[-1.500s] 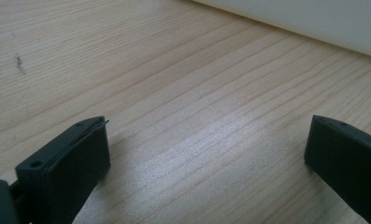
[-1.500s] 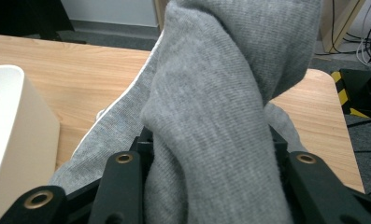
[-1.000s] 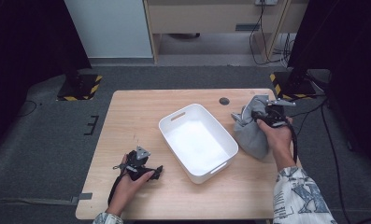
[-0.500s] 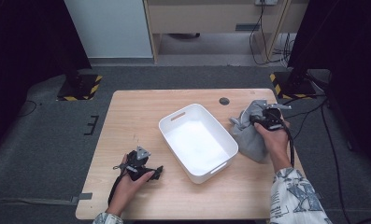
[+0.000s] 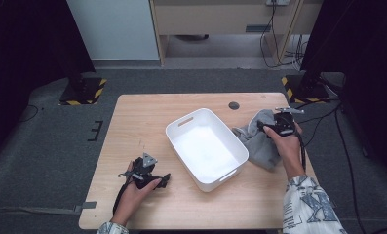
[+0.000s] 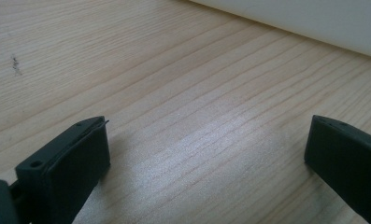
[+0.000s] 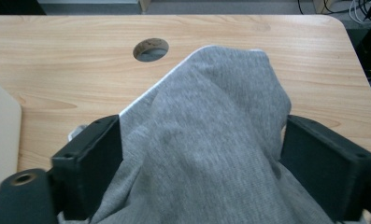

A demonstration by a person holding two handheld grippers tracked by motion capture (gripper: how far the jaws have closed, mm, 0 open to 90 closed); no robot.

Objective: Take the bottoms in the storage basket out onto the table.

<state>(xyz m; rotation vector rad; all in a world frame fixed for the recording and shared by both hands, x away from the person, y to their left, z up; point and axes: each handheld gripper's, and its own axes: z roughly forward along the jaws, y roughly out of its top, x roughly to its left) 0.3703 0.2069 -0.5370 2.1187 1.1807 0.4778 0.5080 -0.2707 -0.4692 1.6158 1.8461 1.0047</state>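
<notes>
**Right gripper's jaws spread wide around the grey cloth**

Nearest the person, at about seven o'clock on the wooden table [image 5: 132,122], the left gripper [image 5: 163,179] lies low over the wood in the left hand [image 5: 132,192]. Its jaws stand wide apart with only bare table between them, and a white wall of the tub crosses the far edge of the left gripper view.

At the table's centre sits the white tub [image 5: 205,146], set at an angle.

At about three o'clock, just beside the tub's right wall, the grey cloth [image 5: 259,144] lies bunched on the table. The right gripper [image 5: 265,126], in the right hand [image 5: 286,146], points into its far end. Its jaws have just been opening and now stand wide, the cloth [image 7: 211,140] heaped between them and brushing both pads.

Beyond, near one o'clock, is a round hole [image 5: 234,105] in the tabletop.
</notes>
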